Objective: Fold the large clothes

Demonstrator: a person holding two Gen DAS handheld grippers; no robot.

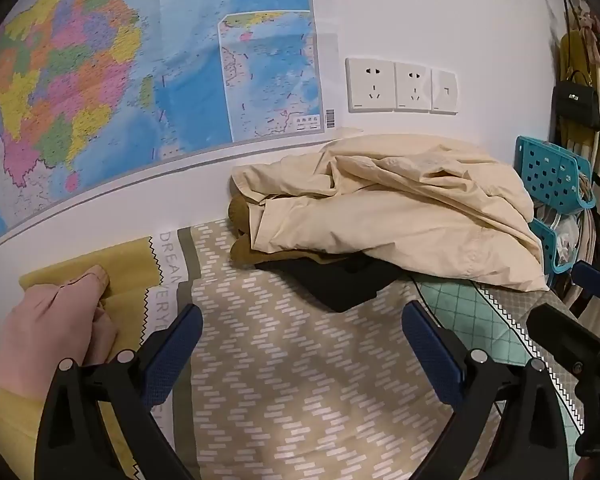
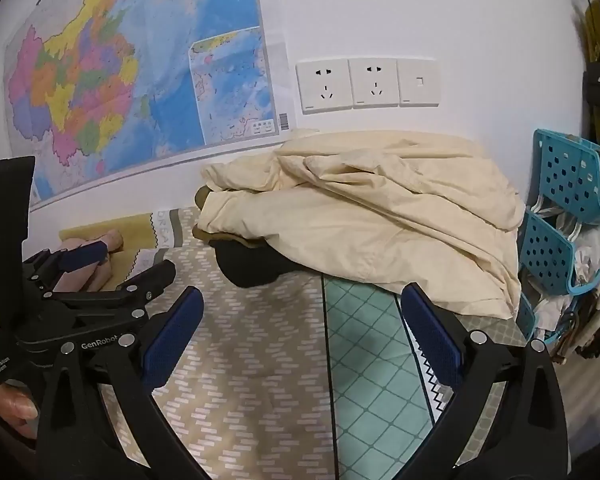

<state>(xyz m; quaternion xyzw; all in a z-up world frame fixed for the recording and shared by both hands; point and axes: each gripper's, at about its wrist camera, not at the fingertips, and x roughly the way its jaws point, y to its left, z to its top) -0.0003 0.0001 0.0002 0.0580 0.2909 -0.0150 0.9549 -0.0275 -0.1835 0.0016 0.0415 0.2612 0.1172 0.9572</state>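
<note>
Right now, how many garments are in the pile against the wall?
3 visible: cream garment on top, olive-brown one beneath at its left, black one under the front. More may be hidden.

"GenRobot" is printed in white on the black body of the left gripper [image 2: 100, 268], and "Data Acquisition System" on its handle. On the bed cover [image 1: 172, 264], "DREA" and "EVERY" are read in grey capitals along a white strip. Small characters on the wall map [image 1: 140, 72] cannot be made out.
</note>
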